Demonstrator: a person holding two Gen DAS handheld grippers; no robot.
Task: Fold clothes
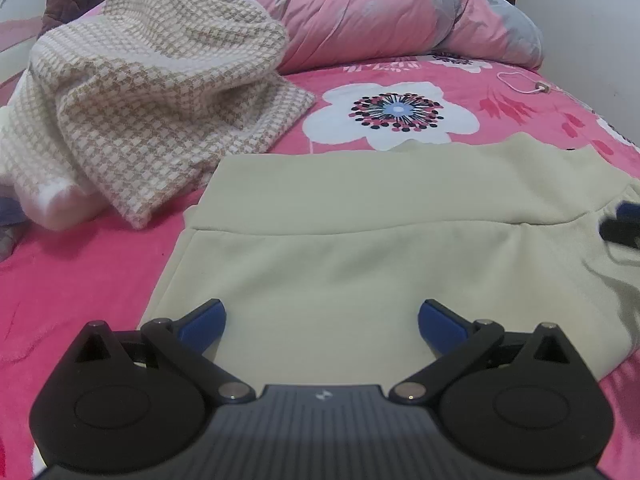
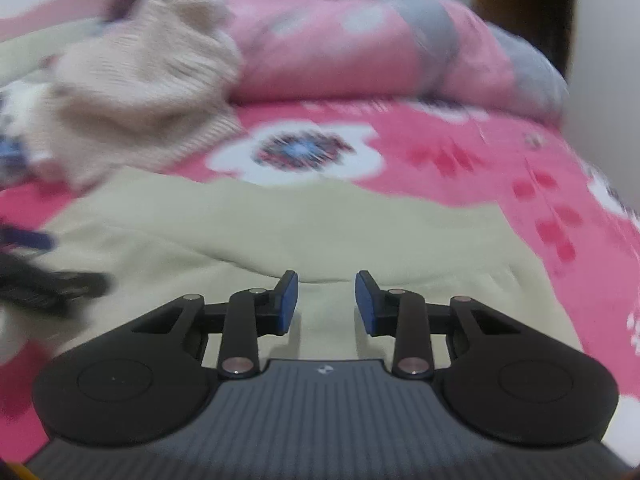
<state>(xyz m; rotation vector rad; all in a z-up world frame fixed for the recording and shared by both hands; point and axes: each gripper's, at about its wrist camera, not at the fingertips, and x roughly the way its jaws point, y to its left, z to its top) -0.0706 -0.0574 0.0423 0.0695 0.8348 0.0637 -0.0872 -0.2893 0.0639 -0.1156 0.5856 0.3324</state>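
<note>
The left gripper (image 1: 321, 322) hangs wide open and empty over the beige garment (image 1: 360, 248), which spreads toward twelve o'clock, long axis running nine to three. The right gripper (image 2: 326, 302) is narrowed with nothing visibly pinched, low over the same cloth's right side. Beyond, at ten o'clock, the houndstooth sweater (image 1: 160, 92) waits.

A bed covered by a bright pink sheet with large white flowers (image 1: 520, 92) fills the room. A rolled pink and grey floral quilt (image 1: 380, 12) lies at its far end beside a plain white wall (image 1: 592, 20).
</note>
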